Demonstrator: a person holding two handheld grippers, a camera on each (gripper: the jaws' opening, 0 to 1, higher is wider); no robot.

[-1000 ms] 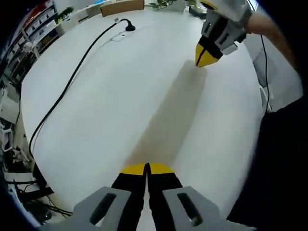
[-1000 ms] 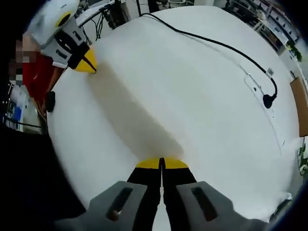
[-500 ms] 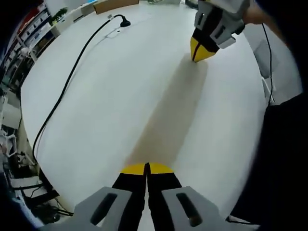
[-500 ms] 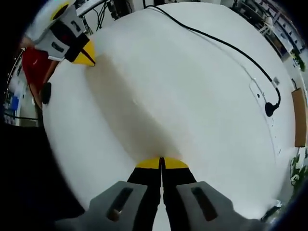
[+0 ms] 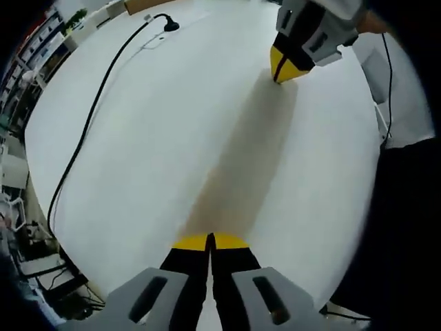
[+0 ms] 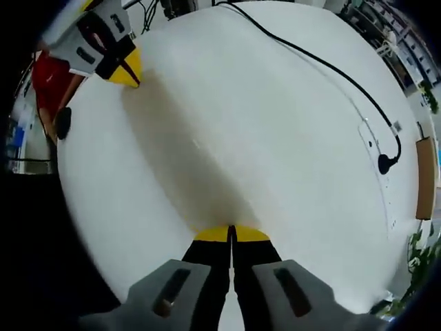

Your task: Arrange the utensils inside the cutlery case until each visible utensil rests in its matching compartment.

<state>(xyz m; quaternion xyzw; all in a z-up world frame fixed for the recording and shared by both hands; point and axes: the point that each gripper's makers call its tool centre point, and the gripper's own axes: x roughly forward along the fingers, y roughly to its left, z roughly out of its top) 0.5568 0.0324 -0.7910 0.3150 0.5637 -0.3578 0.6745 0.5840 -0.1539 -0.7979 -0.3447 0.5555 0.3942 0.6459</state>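
My left gripper (image 5: 210, 240) is shut, its yellow tips pressed together over the bare white table (image 5: 172, 124), with nothing held. My right gripper (image 6: 231, 232) is shut too, also over the white table (image 6: 262, 117) and holding nothing. In the left gripper view the right gripper (image 5: 284, 65) comes in at the top right, tips together and close to the tabletop. In the right gripper view the left gripper (image 6: 127, 69) shows at the top left, tips together. I see no utensils or cutlery case.
A black cable (image 5: 89, 131) runs across the table to a round black plug (image 5: 169, 26); the same cable (image 6: 324, 65) ends at its plug (image 6: 386, 164) in the right gripper view. A brown board (image 6: 423, 179) lies at the far edge. The person's dark clothing (image 5: 400, 221) borders the table.
Both views have shifted a little as the hands moved. Each gripper's image of the other has drifted slightly upward in the picture. Both grippers stay shut.
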